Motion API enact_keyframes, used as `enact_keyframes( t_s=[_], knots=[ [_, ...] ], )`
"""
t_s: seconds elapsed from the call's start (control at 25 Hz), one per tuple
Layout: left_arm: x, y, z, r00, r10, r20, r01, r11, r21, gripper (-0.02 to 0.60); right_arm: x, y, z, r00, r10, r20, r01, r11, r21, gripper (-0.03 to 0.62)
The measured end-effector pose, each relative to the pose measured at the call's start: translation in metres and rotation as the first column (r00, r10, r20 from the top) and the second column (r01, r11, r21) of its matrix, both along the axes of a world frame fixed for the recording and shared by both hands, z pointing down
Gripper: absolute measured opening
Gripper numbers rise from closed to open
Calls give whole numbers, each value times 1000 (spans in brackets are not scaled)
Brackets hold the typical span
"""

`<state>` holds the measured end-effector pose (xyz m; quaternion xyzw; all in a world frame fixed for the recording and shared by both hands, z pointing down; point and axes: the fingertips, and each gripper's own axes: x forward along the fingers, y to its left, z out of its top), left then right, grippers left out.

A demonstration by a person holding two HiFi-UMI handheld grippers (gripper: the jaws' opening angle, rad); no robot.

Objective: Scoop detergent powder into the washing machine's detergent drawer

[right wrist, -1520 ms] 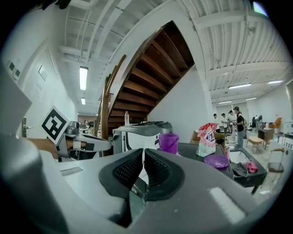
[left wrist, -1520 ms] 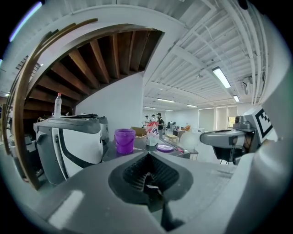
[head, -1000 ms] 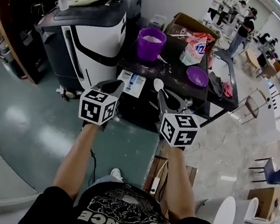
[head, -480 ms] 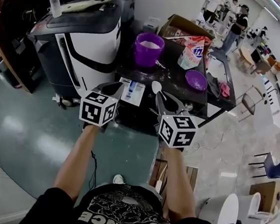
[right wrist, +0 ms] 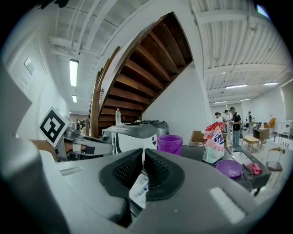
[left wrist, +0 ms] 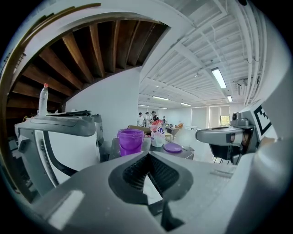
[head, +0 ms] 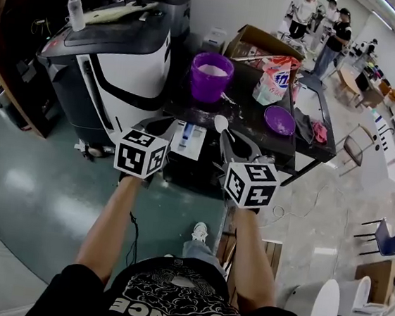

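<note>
Your left gripper (head: 157, 123) is shut on nothing: its ribbed black pads meet at the tips and only a bare wedge of gap shows behind them. It hangs just left of the drawer (head: 190, 137), a white plastic tray with a blue insert, pulled out from the dark machine front and lying between your two grippers.

Beyond the drawer, up on the dark top, stands the bucket (head: 211, 74): round, purple plastic, with pale powder showing in its open mouth.

Your right gripper (head: 226, 139) has its pads pressed together to a thin slit. From above, a white spoon (head: 220, 123) juts from its tip, so it looks clamped on the handle. The oval bowl appears empty.

What matters next is that the powder lies ahead of the spoon and slightly to its left, higher than the drawer. The spoon's long axis already points away from you, roughly toward the bucket, and the right hand is the nearer one. The likely move is a forward reach over the drawer, then a dip into the bucket's mouth.

Further right sit a soft detergent bag (head: 272, 79) and a shallow purple bowl (head: 280, 118).
</note>
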<state>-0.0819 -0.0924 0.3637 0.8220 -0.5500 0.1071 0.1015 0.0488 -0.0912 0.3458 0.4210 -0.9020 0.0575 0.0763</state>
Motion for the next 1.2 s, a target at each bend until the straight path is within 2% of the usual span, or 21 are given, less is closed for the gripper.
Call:
enact_keyframes(
  t_s=[0.48, 0.88, 1.2],
  knots=[
    [0, -69, 0, 999, -30, 19, 30, 999, 11, 0, -2, -74, 0, 999, -42, 4, 42, 999, 21, 37],
    [4, -147, 1, 995, -96, 29, 96, 995, -10, 0, 3, -162, -5, 994, -112, 8, 112, 994, 18, 37],
    [4, -190, 11, 984, -174, 29, 175, 984, -33, 0, 6, -216, -1, 982, -187, -3, 188, 982, 9, 37]
  ],
)
